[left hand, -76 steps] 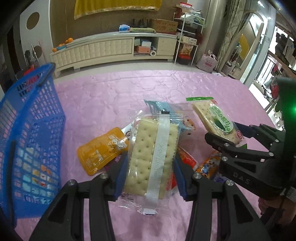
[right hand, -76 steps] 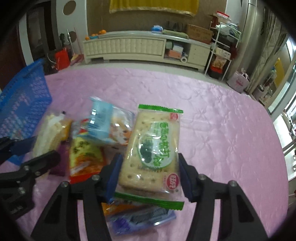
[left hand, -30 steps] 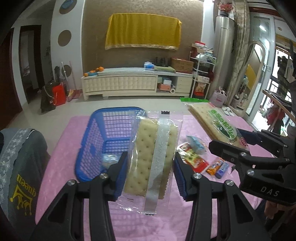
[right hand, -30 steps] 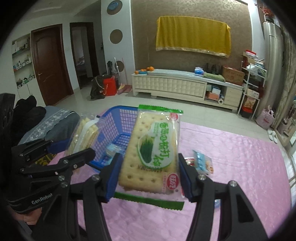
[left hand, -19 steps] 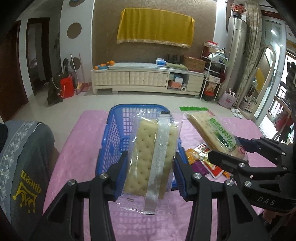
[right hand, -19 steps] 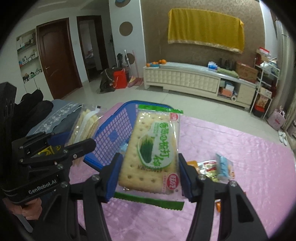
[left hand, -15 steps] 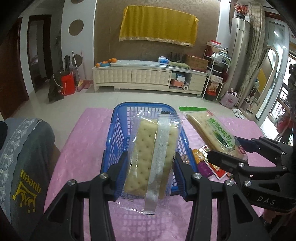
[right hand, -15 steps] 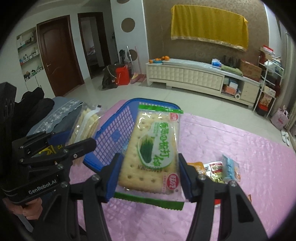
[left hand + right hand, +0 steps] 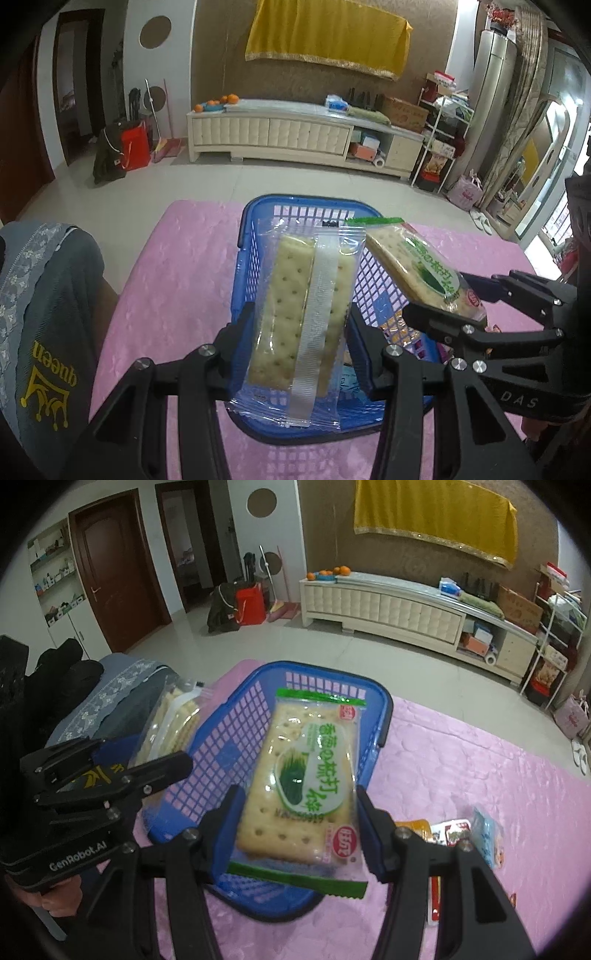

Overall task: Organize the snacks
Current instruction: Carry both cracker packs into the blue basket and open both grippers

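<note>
1. The left gripper (image 9: 301,332) pinches a clear-wrapped cracker pack (image 9: 301,317) between its blue pads; the pack stands lengthwise along the fingers, its white seam strip facing the camera, its upper end reaching past the fingertips and its lower end hanging back between the black arms.
2. The right gripper (image 9: 299,816) pinches a green-labelled cracker pack (image 9: 301,786) by its long edges; the printed face looks at the camera, the green top seal lies beyond the fingertips and the green bottom seal trails behind the pads.
3. A blue basket (image 9: 229,734) sits on the pink tablecloth (image 9: 480,760); in both wrist views it lies directly behind the held pack, so each pack hangs above the basket's opening, not touching its rim so far as can be told.
4. In the left wrist view the right gripper (image 9: 443,295) enters from the right, its pack tilted over the basket's (image 9: 258,218) right wall; the two packs are just beside each other, and whether they touch cannot be told.
5. Several loose snack packets (image 9: 465,834) lie on the cloth to the right of the basket, near the right gripper's arm; what rests inside the basket is mostly hidden.
6. A grey garment (image 9: 40,314) with yellow print lies at the left edge of the table.
</note>
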The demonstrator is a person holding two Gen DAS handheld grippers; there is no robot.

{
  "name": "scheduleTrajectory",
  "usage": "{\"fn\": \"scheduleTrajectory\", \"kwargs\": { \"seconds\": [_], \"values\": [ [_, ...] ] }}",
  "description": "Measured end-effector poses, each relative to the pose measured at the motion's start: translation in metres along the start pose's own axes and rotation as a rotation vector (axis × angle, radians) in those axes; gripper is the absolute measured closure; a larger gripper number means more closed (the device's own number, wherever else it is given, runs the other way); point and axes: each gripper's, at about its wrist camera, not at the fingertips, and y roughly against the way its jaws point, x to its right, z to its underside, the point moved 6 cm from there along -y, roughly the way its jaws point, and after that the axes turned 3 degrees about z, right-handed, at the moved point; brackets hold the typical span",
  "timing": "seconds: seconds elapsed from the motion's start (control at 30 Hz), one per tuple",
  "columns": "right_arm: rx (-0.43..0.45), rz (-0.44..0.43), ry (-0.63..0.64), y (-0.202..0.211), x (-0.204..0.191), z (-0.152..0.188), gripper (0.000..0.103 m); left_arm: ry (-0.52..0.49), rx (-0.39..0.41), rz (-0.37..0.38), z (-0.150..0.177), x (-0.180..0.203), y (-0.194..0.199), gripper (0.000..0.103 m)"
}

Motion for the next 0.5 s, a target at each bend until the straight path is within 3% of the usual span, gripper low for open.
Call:
{"fn": "scheduleTrajectory", "kwargs": {
  "seconds": [0.27, 0.37, 0.43, 0.5],
  "values": [
    [-0.028, 0.037, 0.009, -0.026, 0.005, -0.01, 0.041, 0.023, -0.017, 0.007, -0.01, -0.011, -0.014, 0.059],
    [-0.026, 0.037, 0.011, -0.034, 0.009, -0.015, 0.03, 0.028, -0.02, -0.001, -0.009, -0.013, -0.015, 0.059],
    [-0.016, 0.05, 0.017, -0.036, 0.012, -0.016, 0.01, 0.026, -0.026, -0.006, -0.006, -0.012, -0.016, 0.059],
    [0.006, 0.073, 0.025, -0.032, 0.016, -0.015, 0.009, 0.02, -0.035, -0.015, -0.002, -0.01, -0.016, 0.059]
  ]
}}
